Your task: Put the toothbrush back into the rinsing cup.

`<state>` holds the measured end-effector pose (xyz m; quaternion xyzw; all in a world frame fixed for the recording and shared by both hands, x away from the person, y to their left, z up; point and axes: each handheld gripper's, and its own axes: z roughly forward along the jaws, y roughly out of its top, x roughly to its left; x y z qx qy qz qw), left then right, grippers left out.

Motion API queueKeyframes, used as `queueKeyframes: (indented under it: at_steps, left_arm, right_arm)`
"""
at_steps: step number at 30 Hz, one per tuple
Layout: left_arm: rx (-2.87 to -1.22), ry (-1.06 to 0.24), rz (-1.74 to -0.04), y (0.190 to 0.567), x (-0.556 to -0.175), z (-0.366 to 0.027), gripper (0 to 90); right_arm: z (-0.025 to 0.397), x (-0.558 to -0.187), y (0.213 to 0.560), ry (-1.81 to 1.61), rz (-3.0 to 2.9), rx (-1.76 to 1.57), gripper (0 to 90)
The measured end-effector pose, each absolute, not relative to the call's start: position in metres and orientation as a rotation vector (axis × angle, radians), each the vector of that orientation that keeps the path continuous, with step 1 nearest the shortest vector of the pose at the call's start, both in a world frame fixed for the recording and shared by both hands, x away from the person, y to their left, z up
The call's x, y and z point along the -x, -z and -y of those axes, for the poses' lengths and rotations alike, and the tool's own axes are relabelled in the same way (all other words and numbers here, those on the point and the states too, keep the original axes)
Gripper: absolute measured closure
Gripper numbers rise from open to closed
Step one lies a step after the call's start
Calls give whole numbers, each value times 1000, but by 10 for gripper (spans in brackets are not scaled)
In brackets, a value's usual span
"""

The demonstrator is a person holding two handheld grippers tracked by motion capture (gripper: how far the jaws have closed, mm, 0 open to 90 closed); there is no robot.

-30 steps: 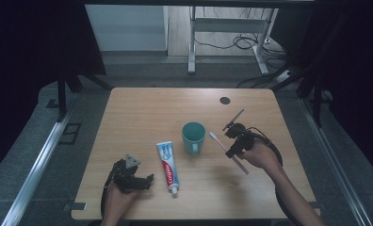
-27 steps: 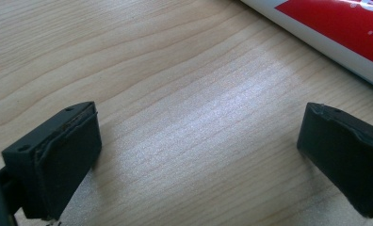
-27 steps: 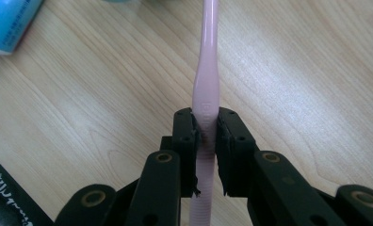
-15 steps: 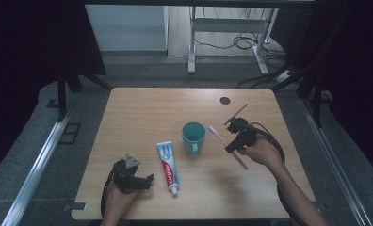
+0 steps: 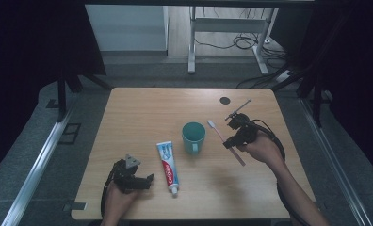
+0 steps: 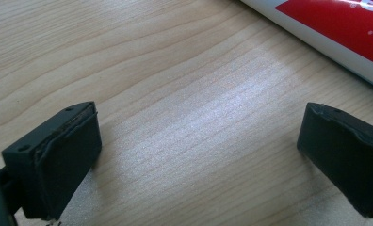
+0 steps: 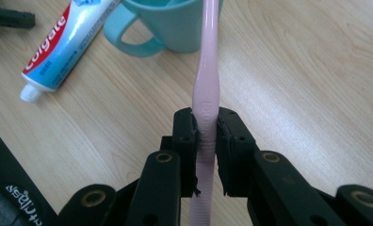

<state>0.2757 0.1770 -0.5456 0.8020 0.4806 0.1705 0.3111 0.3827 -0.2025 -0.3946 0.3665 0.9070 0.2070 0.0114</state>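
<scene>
A teal mug (image 5: 193, 136) (image 7: 173, 26) stands near the middle of the wooden table (image 5: 151, 113). A red, white and blue toothpaste tube (image 5: 167, 167) (image 7: 62, 42) (image 6: 335, 33) lies to its left front. My right gripper (image 5: 230, 141) (image 7: 206, 127) is shut on a pink toothbrush (image 5: 222, 139) (image 7: 207, 84), held above the table just right of the mug, bristle end toward the mug. My left gripper (image 5: 147, 180) (image 6: 198, 150) rests low at the front left, open, with bare wood between its jaws and the tube just beyond.
A small black disc (image 5: 225, 100) lies near the table's far right edge. Beyond the table stand a desk frame (image 5: 227, 28) and cables on the floor. Dark curtains flank both sides.
My right gripper has lifted the toothbrush and carried it slightly up and toward the mug. The left gripper has stayed put.
</scene>
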Motion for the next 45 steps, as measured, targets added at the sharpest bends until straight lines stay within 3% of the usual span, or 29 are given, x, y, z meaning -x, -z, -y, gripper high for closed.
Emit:
queueKeyframes:
  at_steps: [45]
  left_arm:
    - [-2114, -451, -1269, 546, -276, -177, 3]
  right_arm:
    - [183, -389, 385, -1136, -2572, -1033, 783]
